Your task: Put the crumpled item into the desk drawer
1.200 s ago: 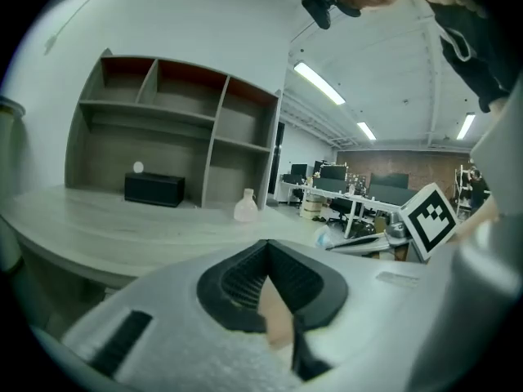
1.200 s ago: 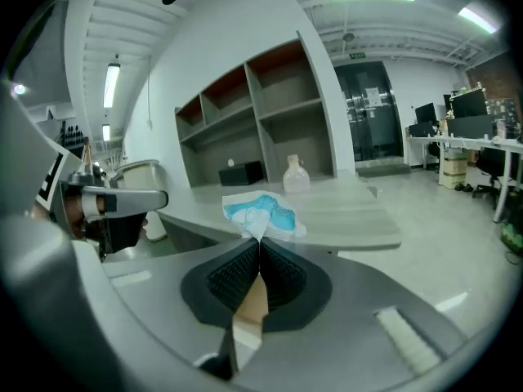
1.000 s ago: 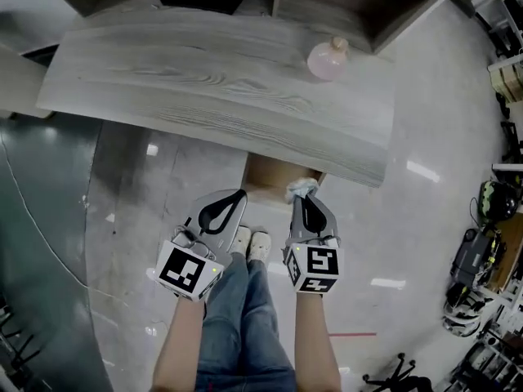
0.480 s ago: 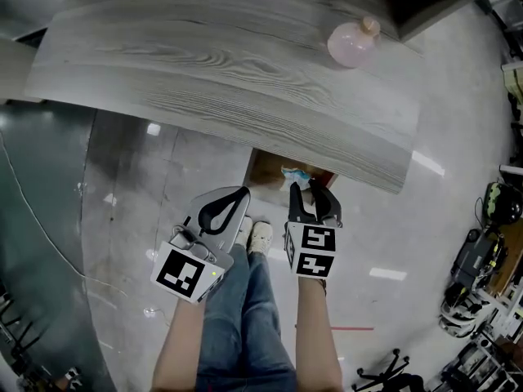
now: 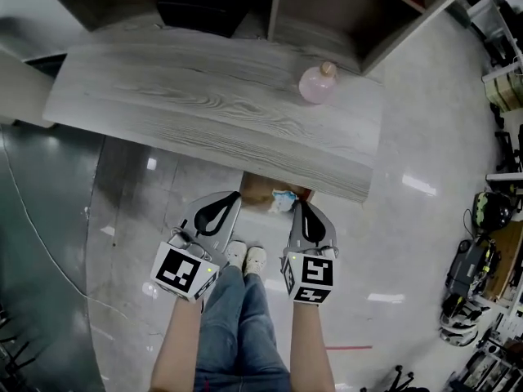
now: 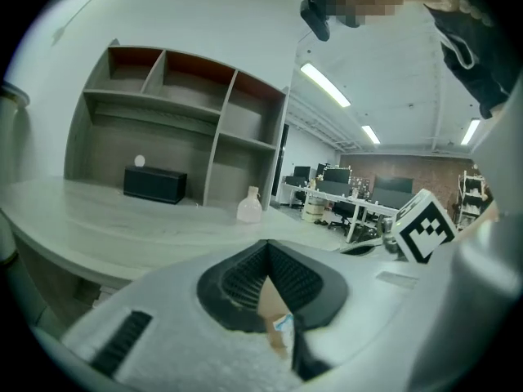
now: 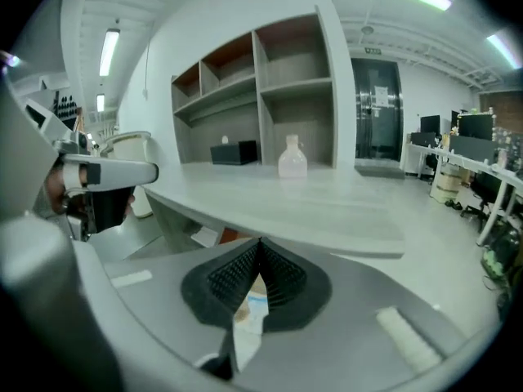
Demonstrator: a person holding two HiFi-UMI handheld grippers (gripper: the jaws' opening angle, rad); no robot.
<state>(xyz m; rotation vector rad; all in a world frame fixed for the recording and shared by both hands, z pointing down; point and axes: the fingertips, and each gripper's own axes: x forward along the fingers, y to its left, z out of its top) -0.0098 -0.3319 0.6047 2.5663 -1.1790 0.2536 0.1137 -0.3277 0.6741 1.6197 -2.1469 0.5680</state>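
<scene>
**Head view, near to far.** In front of the grey wood-grain desk (image 5: 204, 96), the person's blue jeans (image 5: 237, 317) and pale shoes (image 5: 248, 257) stand on the glossy floor.

- **Grippers.** Both sit just short of the desk's front edge. The grey left gripper (image 5: 235, 196), with black ribbed pads, has its jaws closed tip to tip on nothing. The matching right gripper (image 5: 300, 203) is closing, its tips meeting with nothing between them.
- **Task item.** The crumpled white-and-blue wad (image 5: 283, 199) lies inside the open brown wooden drawer (image 5: 258, 188) under the desk's front edge. It is just beyond the right gripper's tips and free of both grippers.
- **Handling (judged).** The wad looks like paper or thin film, so it is probably very light, soft and compressible, and neither fragile nor slippery. A gentle pinch across its bulk or on a raised fold should hold it. It may spring partly open once released.
- **Writing.** None is legible. Each gripper's cube carries black-and-white square markers (image 5: 181, 272) without letters. The wad's blue patch may be print but is too small to read.
- **Far.** A pale pink round bottle (image 5: 317, 84) stands at the desk's rear right with no visible label. A black box (image 5: 196, 6) sits in the shelf unit (image 5: 275, 2) at the desk's back.
</scene>
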